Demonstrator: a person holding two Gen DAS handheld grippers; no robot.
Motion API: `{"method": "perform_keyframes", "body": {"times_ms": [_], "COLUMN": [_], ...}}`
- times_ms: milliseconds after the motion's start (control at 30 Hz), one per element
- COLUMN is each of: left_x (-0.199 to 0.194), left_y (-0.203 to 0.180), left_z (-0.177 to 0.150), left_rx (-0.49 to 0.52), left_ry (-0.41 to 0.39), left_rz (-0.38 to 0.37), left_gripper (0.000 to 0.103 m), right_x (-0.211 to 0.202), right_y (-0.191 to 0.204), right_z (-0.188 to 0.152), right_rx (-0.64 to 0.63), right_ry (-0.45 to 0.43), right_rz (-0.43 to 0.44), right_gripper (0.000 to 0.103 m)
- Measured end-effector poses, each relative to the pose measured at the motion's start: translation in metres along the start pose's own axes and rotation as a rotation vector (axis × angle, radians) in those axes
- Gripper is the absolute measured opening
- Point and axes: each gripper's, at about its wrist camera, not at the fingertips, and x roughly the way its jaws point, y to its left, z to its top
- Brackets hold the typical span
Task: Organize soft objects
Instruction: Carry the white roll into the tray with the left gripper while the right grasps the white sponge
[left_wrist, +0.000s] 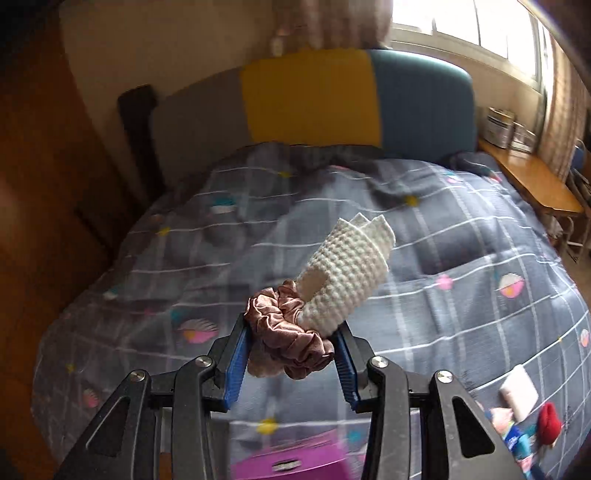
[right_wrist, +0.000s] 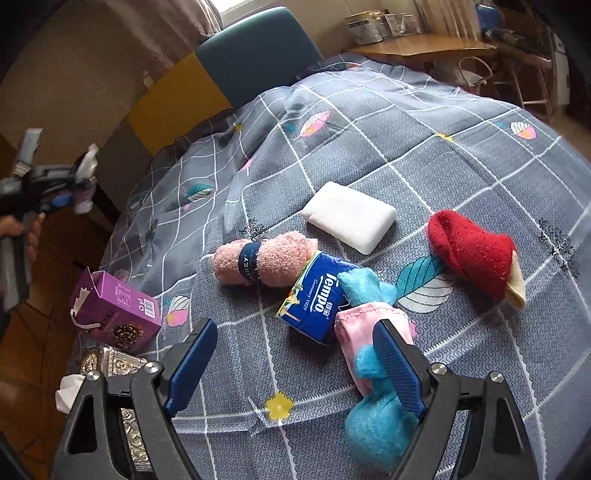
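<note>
My left gripper (left_wrist: 293, 341) is shut on a pink satin scrunchie (left_wrist: 288, 332) that binds a rolled white waffle cloth (left_wrist: 347, 273), held up above the bed. From the right wrist view, that left gripper (right_wrist: 79, 192) shows small at the far left, in a person's hand (right_wrist: 22, 232). My right gripper (right_wrist: 295, 354) stands open over the quilt with nothing between its fingers. Ahead of it lie a rolled pink towel (right_wrist: 266, 262), a blue Tempo tissue pack (right_wrist: 317, 299), a white pad (right_wrist: 349, 216), a red sock (right_wrist: 472, 251), and a pink pouch (right_wrist: 369, 325) with blue fluffy cloth (right_wrist: 373, 424).
A grey checked quilt (right_wrist: 424, 158) covers the bed. An open purple box (right_wrist: 118, 314) sits at its left edge, with a silver embossed box (right_wrist: 118, 365) beside it. The headboard (left_wrist: 310, 96) is grey, yellow and blue. A wooden desk (left_wrist: 532, 173) stands to the right.
</note>
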Motion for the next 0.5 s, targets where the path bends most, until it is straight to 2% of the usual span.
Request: {"method": "perform_keyframes", "body": {"times_ms": [200, 333, 433, 500], "left_x": [-0.017, -0.027, -0.038, -0.042], "left_y": [0.098, 0.151, 0.177, 0.181], "left_z": [-0.054, -0.108, -0.152, -0.181], "left_rx": [-0.06, -0.119, -0.146, -0.159], "left_ry": [0.008, 0.015, 0.003, -0.009], "left_rz": [0.05, 0.025, 0.035, 0.039], "left_gripper": [0.042, 0.042, 0.042, 0.042], "right_x": [-0.002, -0.011, -0.019, -0.017], "right_y": [0.005, 0.008, 0.004, 0.002], "right_z": [0.0, 0.012, 0.031, 0.048], "right_rx": [-0.036, -0.11, -0.167, -0.215], "right_ry": [0.014, 0.005, -0.03, -0.05], "right_rz": [0.0, 0.015, -0.018, -0.076], "right_gripper": [0.087, 0.087, 0.086, 0.086]}}
